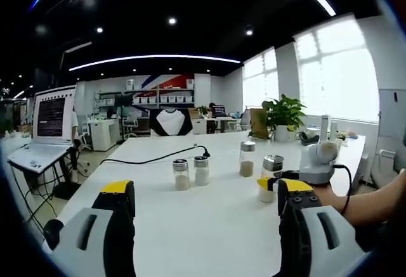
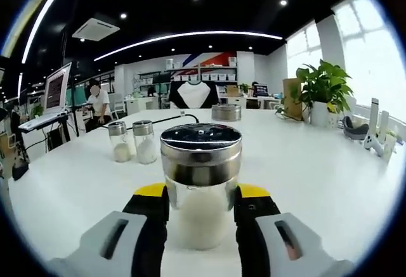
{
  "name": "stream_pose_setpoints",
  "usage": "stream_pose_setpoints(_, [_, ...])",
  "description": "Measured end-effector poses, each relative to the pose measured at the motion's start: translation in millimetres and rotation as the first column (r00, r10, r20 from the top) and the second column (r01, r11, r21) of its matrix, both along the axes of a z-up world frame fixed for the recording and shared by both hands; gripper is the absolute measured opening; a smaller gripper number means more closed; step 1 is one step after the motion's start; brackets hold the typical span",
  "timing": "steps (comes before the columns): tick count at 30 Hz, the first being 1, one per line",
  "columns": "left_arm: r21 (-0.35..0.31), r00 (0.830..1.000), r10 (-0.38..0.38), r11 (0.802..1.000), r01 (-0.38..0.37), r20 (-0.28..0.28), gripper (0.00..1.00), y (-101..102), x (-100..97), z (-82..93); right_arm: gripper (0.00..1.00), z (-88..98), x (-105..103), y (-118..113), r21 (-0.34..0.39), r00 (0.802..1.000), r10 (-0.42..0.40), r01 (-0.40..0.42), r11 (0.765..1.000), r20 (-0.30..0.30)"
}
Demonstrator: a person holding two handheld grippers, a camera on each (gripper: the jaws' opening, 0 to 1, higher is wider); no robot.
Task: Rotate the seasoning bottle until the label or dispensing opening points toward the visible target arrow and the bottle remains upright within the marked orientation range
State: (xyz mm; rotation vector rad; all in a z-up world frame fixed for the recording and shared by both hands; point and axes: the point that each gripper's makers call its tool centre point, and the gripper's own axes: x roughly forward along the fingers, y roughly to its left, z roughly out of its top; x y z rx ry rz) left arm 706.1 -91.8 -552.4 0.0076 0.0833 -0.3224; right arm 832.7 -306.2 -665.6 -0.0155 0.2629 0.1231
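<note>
Right claw (image 2: pixel 201 212) gripped upright seasoning bottle (image 2: pixel 200 182) on table (image 2: pixel 317 163) | left claw (image 1: pixel 206 201) hung wide, empty

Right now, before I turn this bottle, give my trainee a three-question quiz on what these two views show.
1. True or false: the right gripper has its jaws on either side of a seasoning bottle with white contents.
2. How many seasoning bottles stand on the white table in the left gripper view?
A. two
B. four
C. six
3. Fill in: the left gripper is ____, with nothing between its jaws.

Key:
1. True.
2. B: a pair of bottles, a brown-filled bottle, and the one at the right gripper.
3. open.
</note>
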Motion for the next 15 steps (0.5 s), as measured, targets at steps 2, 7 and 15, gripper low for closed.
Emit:
stream_pose_setpoints(2, [0.005, 1.000, 0.005, 1.000, -0.005, 0.000, 0.99, 1.5, 0.7, -0.3, 0.39, -0.3, -1.0, 1.2, -0.005, 1.000, 0.002, -0.002, 1.000, -0.001])
stream_pose_setpoints(7, [0.002, 1.000, 0.004, 1.000, -0.004, 0.001, 0.99, 1.4, 2.8, -0.4, 0.39, -0.2, -1.1, 1.4, -0.006, 1.000, 0.009, -0.009, 1.000, -0.001])
stream_pose_setpoints(15, [0.001, 1.000, 0.005, 1.000, -0.005, -0.001, 0.99, 1.1, 4.8, -3.5, 0.38, -0.6, -1.2, 1.5, -0.005, 0.999, 0.048, -0.049, 0.999, -0.008])
